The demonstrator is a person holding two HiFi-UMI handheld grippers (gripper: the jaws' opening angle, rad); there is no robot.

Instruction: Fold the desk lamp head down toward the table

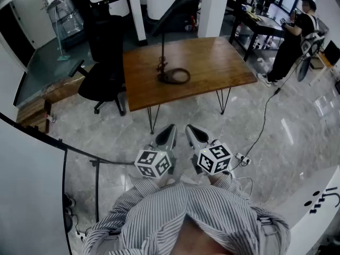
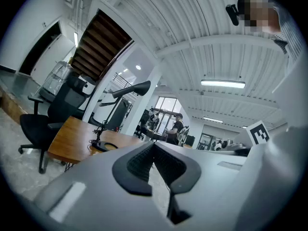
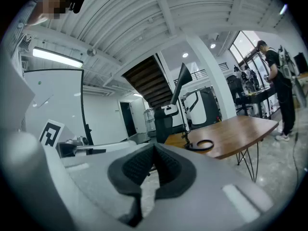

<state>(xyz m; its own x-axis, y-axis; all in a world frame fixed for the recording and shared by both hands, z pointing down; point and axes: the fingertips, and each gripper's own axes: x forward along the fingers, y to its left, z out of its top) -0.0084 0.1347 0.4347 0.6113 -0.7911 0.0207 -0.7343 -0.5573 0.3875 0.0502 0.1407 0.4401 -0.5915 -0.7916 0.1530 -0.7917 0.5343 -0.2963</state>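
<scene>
1. You hold two tools, the left tool [image 1: 170, 133] and the right tool [image 1: 191, 133], both clamped together and empty.
2. One desk lamp [image 1: 162, 52] stands mid-worktop [image 1: 212, 62], head raised, well apart from both tools.
3. One black chair [image 1: 103, 68] beside it.

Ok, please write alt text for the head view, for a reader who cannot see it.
The left gripper and right gripper, both shut, are held side by side above a grey floor, short of a wooden table bearing a black desk lamp with its head raised. An office chair stands at the table's left.
</scene>
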